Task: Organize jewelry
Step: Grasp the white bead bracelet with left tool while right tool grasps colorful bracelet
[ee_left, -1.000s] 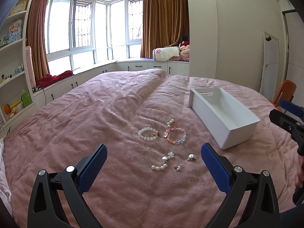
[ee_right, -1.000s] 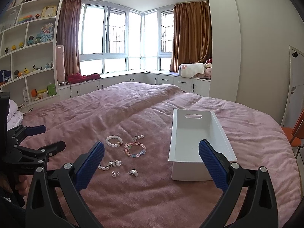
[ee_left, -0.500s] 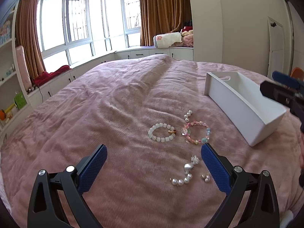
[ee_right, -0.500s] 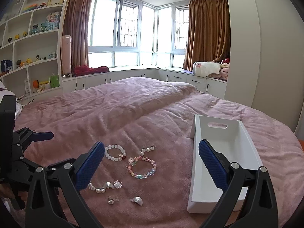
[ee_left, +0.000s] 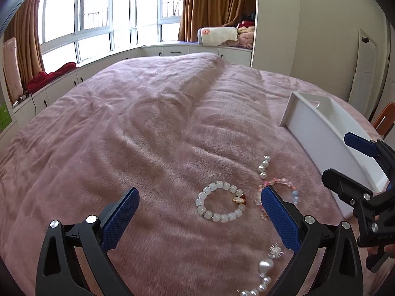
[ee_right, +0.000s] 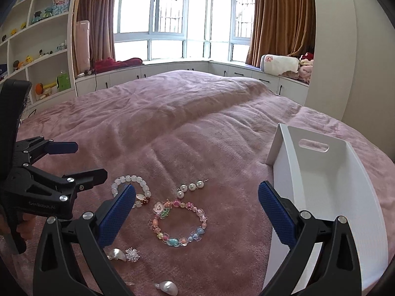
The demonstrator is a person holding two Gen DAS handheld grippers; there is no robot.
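Left gripper (ee_left: 198,212) hanging spread wide above white bead bracelet (ee_left: 221,205); right gripper (ee_right: 197,209) hanging spread wide over pastel bracelet (ee_right: 178,222), white bin (ee_right: 328,197) lying beside, on pink blanket (ee_right: 197,123).

Pink blanket (ee_right: 197,113) over bed; brown curtains (ee_right: 279,17); toy shelves (ee_right: 37,44); rolled towel (ee_right: 279,64) on window seat.

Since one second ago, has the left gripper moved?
Yes. The left gripper has come forward and down toward the white bead bracelet, which looks larger and lies between its open jaws.
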